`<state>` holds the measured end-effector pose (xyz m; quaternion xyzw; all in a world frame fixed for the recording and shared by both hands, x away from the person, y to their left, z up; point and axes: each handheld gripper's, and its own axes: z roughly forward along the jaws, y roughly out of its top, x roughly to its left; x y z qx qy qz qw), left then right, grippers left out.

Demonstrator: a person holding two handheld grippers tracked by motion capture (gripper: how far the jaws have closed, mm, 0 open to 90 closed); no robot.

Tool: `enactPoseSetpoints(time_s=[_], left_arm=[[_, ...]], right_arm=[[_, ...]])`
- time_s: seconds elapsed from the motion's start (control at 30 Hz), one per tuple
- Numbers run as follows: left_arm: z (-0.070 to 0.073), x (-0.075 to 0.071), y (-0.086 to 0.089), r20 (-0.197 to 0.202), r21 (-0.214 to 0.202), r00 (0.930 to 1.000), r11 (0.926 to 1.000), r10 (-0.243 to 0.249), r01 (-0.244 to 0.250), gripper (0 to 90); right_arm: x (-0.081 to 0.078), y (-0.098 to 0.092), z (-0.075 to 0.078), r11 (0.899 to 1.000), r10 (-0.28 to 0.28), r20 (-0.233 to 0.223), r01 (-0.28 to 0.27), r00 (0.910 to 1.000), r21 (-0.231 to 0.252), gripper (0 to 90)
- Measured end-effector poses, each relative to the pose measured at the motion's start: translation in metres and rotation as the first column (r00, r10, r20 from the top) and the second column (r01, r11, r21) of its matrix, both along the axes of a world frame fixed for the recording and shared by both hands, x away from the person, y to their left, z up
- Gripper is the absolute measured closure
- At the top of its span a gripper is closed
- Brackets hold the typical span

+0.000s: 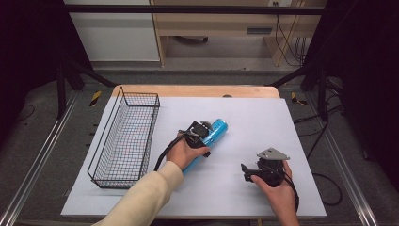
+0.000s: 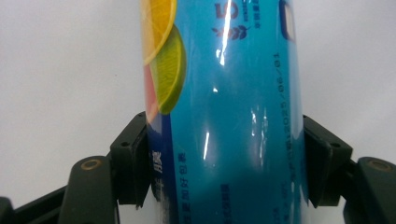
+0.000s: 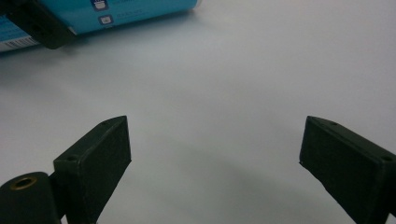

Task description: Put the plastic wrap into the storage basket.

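Both jaws of the left gripper point(image 2: 226, 182) clamp the glossy blue tube point(image 2: 229, 116) mid-body: light, rigid, slippery; right gripper point(image 3: 215, 158) jaws apart

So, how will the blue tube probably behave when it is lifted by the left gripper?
The blue tube is a round cylinder lying on the white table, so it would probably roll if released. Its wrapper looks glossy with bright reflections, so it may slip. The left gripper has its fingers pressed on both sides near one end, so the far end may sag.
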<state>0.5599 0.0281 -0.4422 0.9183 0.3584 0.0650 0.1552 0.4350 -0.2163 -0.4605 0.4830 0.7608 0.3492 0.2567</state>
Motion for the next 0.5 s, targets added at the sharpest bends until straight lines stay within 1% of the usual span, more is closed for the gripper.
enactPoseSetpoints(time_s=[0.03,0.1,0.13,0.17,0.23,0.3,0.33,0.37,0.4,0.5], left_arm=[[0.002,-0.001,0.000,0.004,-0.007,1.0000,1.0000,0.004,-0.004,30.7],[0.006,-0.001,0.001,0.006,-0.005,1.0000,1.0000,0.001,-0.001,30.8],[0.008,-0.001,0.001,0.001,0.004,1.0000,1.0000,-0.004,0.004,30.8],[0.010,-0.001,0.002,0.005,0.011,0.9999,0.9999,-0.010,0.010,30.9],[0.013,-0.001,0.002,0.014,0.007,0.9999,0.9999,-0.009,0.009,31.0],[0.016,-0.002,0.003,0.021,-0.018,0.9998,0.9998,-0.004,0.004,31.1],[0.018,-0.002,0.005,0.026,-0.011,0.9996,0.9999,-0.012,0.012,31.2],[0.019,-0.002,0.006,0.027,-0.023,0.9996,0.9997,-0.006,0.007,31.2],[0.020,-0.002,0.006,0.026,-0.026,0.9996,0.9996,-0.006,0.007,31.2],[0.022,-0.003,0.008,0.029,-0.021,0.9995,0.9997,-0.010,0.011,31.3]], right_arm=[[0.000,0.000,0.000,1.000,0.000,0.000,0.000,1.0000,0.000,9.3],[0.000,0.000,0.000,1.000,0.000,0.001,0.000,1.0000,0.002,9.3],[0.000,0.000,0.000,1.000,0.003,0.000,-0.003,1.0000,0.003,9.3],[0.000,0.000,0.000,1.000,0.004,0.002,-0.004,1.0000,0.000,9.2],[0.000,0.001,0.000,1.000,0.003,-0.001,-0.003,1.0000,0.002,9.3],[-0.001,0.001,0.000,1.000,0.004,-0.002,-0.004,1.0000,0.008,9.3],[-0.001,0.001,0.000,1.000,0.004,-0.001,-0.004,1.0000,0.008,9.3],[-0.001,0.001,0.000,1.000,0.005,-0.002,-0.005,1.0000,0.009,9.3],[0.000,0.001,0.000,1.000,0.006,-0.003,-0.005,1.0000,0.007,9.2],[0.000,0.001,0.000,1.000,0.006,0.001,-0.006,1.0000,-0.001,9.2]])
